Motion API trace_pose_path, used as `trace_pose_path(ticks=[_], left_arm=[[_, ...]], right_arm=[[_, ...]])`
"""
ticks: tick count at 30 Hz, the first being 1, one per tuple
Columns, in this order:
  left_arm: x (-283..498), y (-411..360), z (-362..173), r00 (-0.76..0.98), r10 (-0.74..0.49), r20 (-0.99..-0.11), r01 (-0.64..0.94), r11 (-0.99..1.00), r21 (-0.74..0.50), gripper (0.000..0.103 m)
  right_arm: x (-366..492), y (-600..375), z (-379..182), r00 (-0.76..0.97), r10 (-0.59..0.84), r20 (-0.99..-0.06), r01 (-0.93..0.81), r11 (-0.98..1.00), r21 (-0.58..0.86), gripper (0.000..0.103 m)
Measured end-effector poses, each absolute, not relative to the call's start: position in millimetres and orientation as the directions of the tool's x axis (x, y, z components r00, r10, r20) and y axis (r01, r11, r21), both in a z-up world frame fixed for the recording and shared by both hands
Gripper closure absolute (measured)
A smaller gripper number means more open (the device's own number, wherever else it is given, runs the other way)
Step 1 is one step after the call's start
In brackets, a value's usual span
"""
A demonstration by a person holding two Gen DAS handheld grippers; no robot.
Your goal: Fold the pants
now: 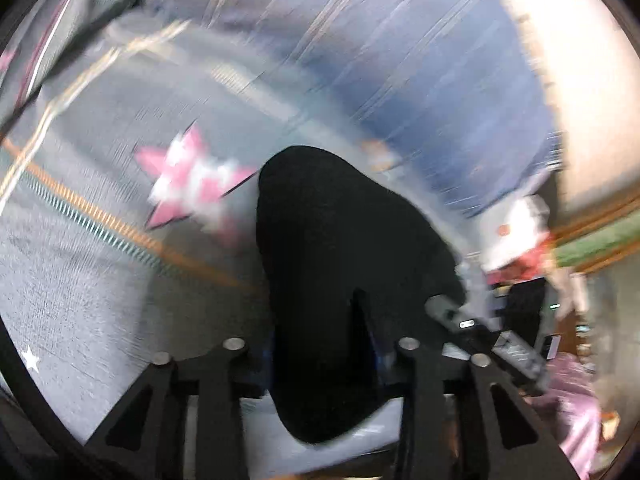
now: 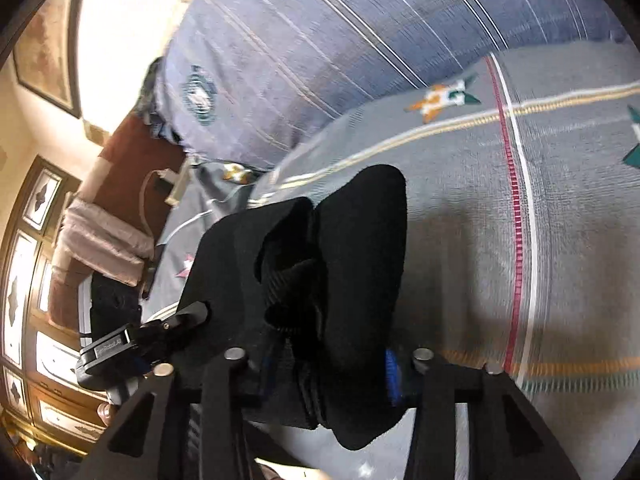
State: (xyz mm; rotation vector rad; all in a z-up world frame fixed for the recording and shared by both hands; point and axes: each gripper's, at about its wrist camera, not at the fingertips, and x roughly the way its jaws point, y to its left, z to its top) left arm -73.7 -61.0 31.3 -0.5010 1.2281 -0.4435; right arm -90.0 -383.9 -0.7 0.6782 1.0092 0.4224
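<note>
The black pants [image 1: 336, 264] hang bunched between the fingers of my left gripper [image 1: 324, 364], which is shut on the cloth above a grey bedspread. In the right wrist view the same black pants [image 2: 340, 280] are gathered in folds inside my right gripper [image 2: 328, 372], which is shut on them; a blue finger pad [image 2: 393, 376] shows at the cloth's edge. The other gripper [image 2: 132, 352] grips the pants' left part in the right wrist view and shows at the right of the left wrist view [image 1: 480, 332]. The left wrist view is motion-blurred.
The grey bedspread [image 2: 560, 220] has star patches [image 1: 192, 176] and coloured stripes. A blue striped pillow [image 2: 320, 40] lies at the head of the bed. A wooden cabinet [image 2: 28, 280] stands at the left, with folded cloth [image 2: 104, 240] beside the bed.
</note>
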Motion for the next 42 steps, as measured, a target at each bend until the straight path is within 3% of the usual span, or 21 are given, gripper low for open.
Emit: trace_pose_path(ticks=[1,3,8,12,14,18,22,25,28,32,34,36,42], left_arm=[[-72.4,-60.0,19.8,0.26,-0.569,-0.78,0.037,0.813,-0.581,0.042],[-79.5,-49.5,10.8,0.276,-0.624,-0.731,0.025,0.765,-0.644,0.04],[-99.7,-29.7,19.2,0.312,-0.7,-0.642,0.031,0.683,-0.73,0.034],[-102.8,-50.1,17.4,0.298,-0.671,-0.679,0.085,0.727,-0.681,0.034],[-104.1,-64.4,12.7,0.312,-0.582,-0.751,0.111,0.807,-0.58,0.034],[-108.1,-80.8,15.2,0.353,-0.511,-0.784,0.15,0.858,-0.492,0.033],[-111.7,-99.3,18.6,0.396,-0.408,-0.823,0.193,0.913,-0.36,0.031],[-114.0,-112.9,18.7,0.418,-0.363,-0.833,0.196,0.931,-0.308,0.03],[-116.7,-111.2,19.6,0.423,-0.357,-0.833,0.182,0.934,-0.308,0.027],[-125.4,-90.2,26.3,0.424,-0.421,-0.802,0.139,0.905,-0.401,0.027],[-127.9,-78.2,35.6,0.445,-0.41,-0.797,0.137,0.91,-0.392,0.028],[-130.6,-73.8,47.4,0.473,-0.416,-0.777,0.153,0.907,-0.393,0.028],[-101.4,-88.4,78.2,0.505,-0.401,-0.765,0.188,0.916,-0.356,0.027]], right_arm=[[-87.1,-386.5,-15.7,0.46,0.599,-0.656,0.029,0.728,0.685,0.039],[-97.7,-400.0,-18.6,0.497,0.633,-0.593,0.017,0.676,0.737,0.039],[-142.3,-412.2,4.3,0.58,0.599,-0.552,0.006,0.674,0.738,0.032],[-150.2,-403.4,6.7,0.571,0.589,-0.571,-0.01,0.701,0.713,0.031],[-147.9,-401.4,0.7,0.565,0.574,-0.593,0.008,0.715,0.699,0.031],[-139.7,-399.9,-11.9,0.544,0.558,-0.626,0.024,0.736,0.677,0.031],[-137.7,-386.5,-10.9,0.533,0.461,-0.709,0.008,0.836,0.549,0.043],[-141.7,-385.3,-11.6,0.538,0.431,-0.725,0.008,0.857,0.515,0.046],[-146.3,-388.3,-12.7,0.553,0.447,-0.703,0.015,0.838,0.545,0.045],[-162.7,-400.5,-1.6,0.602,0.483,-0.637,0.032,0.782,0.623,0.045],[-176.7,-403.8,12.2,0.647,0.486,-0.587,0.007,0.767,0.642,0.035],[-186.1,-398.8,28.8,0.668,0.487,-0.562,-0.045,0.781,0.624,0.034],[-167.8,-376.0,61.7,0.665,0.447,-0.598,-0.087,0.842,0.532,0.039]])
